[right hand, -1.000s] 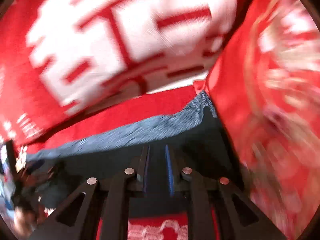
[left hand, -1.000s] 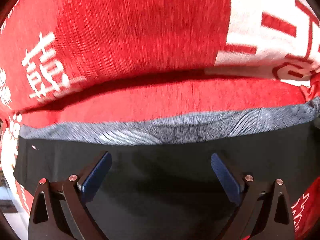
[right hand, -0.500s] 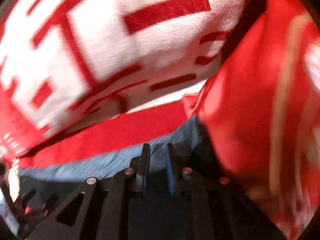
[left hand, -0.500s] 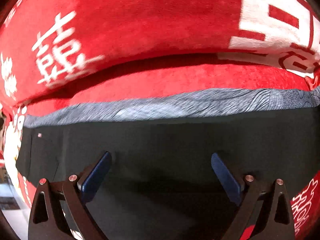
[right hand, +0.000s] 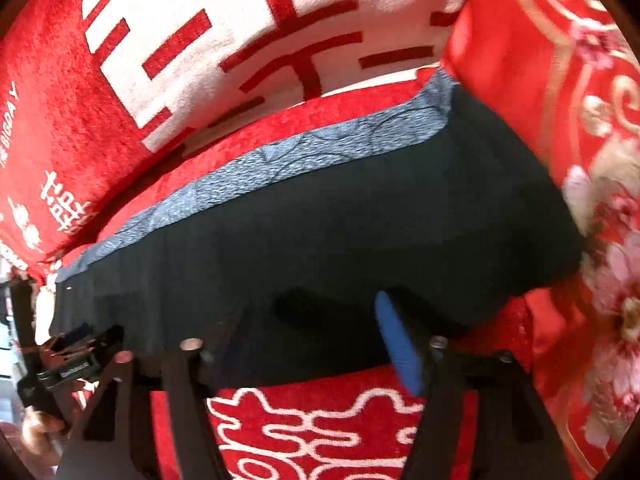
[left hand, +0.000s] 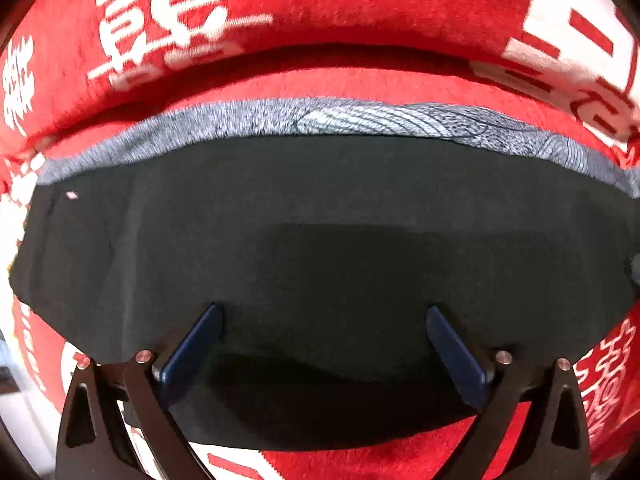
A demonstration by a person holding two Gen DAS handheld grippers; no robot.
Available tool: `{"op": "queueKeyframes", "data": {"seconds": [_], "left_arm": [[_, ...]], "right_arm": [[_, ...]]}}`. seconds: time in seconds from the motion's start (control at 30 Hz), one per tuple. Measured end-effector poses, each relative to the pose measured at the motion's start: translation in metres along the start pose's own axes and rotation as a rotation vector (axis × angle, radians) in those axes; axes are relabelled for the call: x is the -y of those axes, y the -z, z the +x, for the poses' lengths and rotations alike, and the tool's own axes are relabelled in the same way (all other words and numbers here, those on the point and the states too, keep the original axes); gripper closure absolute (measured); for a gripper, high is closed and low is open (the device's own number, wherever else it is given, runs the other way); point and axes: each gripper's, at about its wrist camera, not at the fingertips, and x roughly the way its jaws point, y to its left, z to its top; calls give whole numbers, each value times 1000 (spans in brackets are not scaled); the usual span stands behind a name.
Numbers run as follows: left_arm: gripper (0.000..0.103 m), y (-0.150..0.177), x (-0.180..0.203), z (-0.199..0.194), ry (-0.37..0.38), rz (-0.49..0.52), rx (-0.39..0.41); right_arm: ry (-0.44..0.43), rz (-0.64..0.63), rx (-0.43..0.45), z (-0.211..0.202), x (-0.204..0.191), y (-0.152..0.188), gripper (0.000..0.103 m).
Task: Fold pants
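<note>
The black pants (left hand: 320, 216) lie folded flat on a red sofa seat, with a grey patterned waistband (left hand: 360, 120) along the far edge. They also show in the right wrist view (right hand: 340, 232), waistband (right hand: 280, 160) at the back. My left gripper (left hand: 322, 320) is open and empty, hovering over the near part of the pants. My right gripper (right hand: 312, 320) is open and empty above the pants' near edge. The other gripper shows at the left edge of the right wrist view (right hand: 68, 356).
A red seat cover with white characters (right hand: 320, 432) lies under the pants. A red and white back cushion (left hand: 280, 12) stands behind them. A red floral cushion (right hand: 568, 160) stands close on the right, touching the pants' right end.
My right gripper was shut on the pants' edge and has opened, letting the cloth go. Both grippers have drawn back, so more of the pants shows.
</note>
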Motion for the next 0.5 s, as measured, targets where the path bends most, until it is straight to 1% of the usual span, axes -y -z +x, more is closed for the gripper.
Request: {"op": "queueKeyframes", "data": {"seconds": [0.07,0.17,0.2,0.23,0.27,0.3,0.4,0.43,0.5], "left_arm": [[0,2,-8,4,10,6,11],[0,7,-9,-2,3,47,26],[0,7,-11,-5,3,60,31],[0,13,-18,-9,4,70,40],[0,11,-18,-14,4,73,44],[0,14,-29,-16,7,70,48],[0,21,-75,-24,17,33,49],[0,22,-93,-28,12,19,51],[0,22,-131,-35,-13,-3,61]], "right_arm": [[14,-14,-20,7,-6,-3,24],[72,-72,-41,10,-19,-2,23],[78,-69,-42,5,-21,3,23],[63,-54,-47,4,-28,6,23],[45,-41,-51,0,-32,8,23],[17,-27,-54,-7,-36,13,23],[-104,4,-62,-9,-71,36,22],[-144,13,-71,-5,-83,42,22],[-244,41,-108,-2,-113,67,23]]}}
